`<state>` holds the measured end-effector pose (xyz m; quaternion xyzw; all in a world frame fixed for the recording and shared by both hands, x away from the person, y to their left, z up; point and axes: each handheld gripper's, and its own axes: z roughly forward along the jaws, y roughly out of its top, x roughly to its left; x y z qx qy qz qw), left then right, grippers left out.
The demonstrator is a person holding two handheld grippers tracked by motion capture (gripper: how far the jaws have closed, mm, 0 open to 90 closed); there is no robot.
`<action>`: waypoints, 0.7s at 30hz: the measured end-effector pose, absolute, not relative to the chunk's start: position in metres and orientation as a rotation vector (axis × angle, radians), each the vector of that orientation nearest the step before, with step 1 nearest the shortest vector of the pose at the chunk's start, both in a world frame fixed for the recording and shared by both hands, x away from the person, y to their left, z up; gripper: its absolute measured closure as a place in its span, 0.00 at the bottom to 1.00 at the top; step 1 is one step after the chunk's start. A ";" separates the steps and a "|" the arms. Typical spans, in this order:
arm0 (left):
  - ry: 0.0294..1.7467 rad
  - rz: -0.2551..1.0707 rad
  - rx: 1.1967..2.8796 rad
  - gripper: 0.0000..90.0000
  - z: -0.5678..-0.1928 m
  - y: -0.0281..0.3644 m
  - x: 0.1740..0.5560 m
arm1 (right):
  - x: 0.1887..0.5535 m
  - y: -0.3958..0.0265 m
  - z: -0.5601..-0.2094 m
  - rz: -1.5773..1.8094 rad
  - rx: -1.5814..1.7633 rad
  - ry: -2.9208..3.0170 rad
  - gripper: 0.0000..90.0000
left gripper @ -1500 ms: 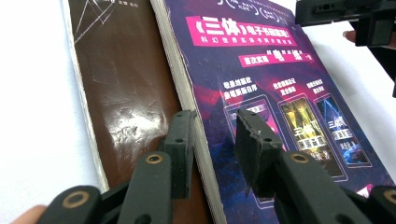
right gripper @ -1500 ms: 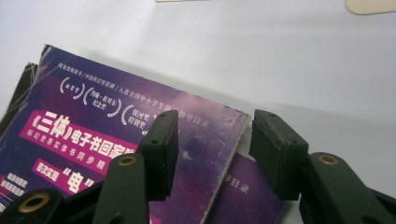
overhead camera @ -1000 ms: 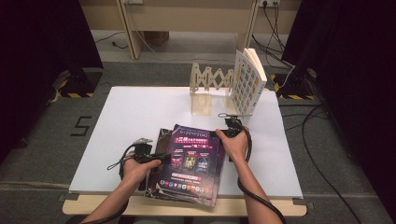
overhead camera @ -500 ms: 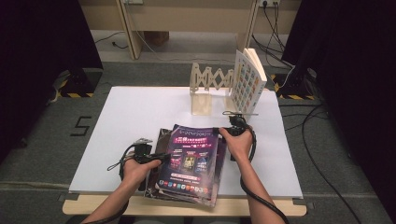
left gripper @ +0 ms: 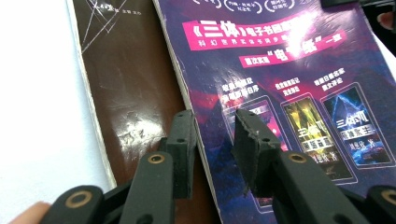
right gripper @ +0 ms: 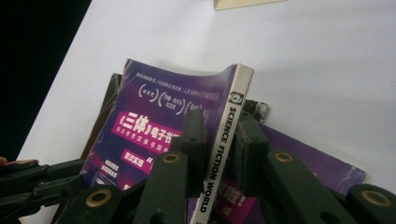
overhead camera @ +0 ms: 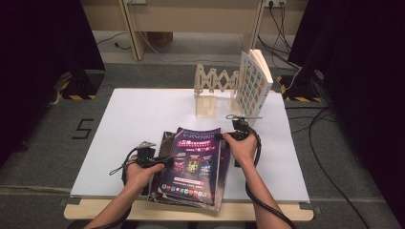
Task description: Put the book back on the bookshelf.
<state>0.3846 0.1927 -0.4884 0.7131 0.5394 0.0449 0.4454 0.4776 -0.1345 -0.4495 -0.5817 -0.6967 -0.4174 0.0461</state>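
My right gripper (right gripper: 218, 140), jaws just closing, clamps the purple magazine (right gripper: 159, 121) by its spine; my left gripper (left gripper: 212, 135) straddles its near-left edge, unclenched.

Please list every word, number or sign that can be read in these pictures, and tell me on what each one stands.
"SCIENCE FICTION WORLD": on the white spine of the top magazine.
"三体": in the pink banner on that magazine's purple cover.
"5": on the grey floor left of the table.
The cover's smaller Chinese lines and the print on the upright book are too small to read.
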 end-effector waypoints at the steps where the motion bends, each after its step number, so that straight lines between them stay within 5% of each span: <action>1: 1.336 0.113 1.766 0.75 -0.488 0.193 0.384 | 0.477 -0.134 -0.448 -1.276 -1.776 -2.126 0.86; 21: 1.314 0.161 1.717 0.67 -0.483 0.203 0.376 | 0.467 -0.136 -0.434 -1.354 -1.787 -2.020 0.90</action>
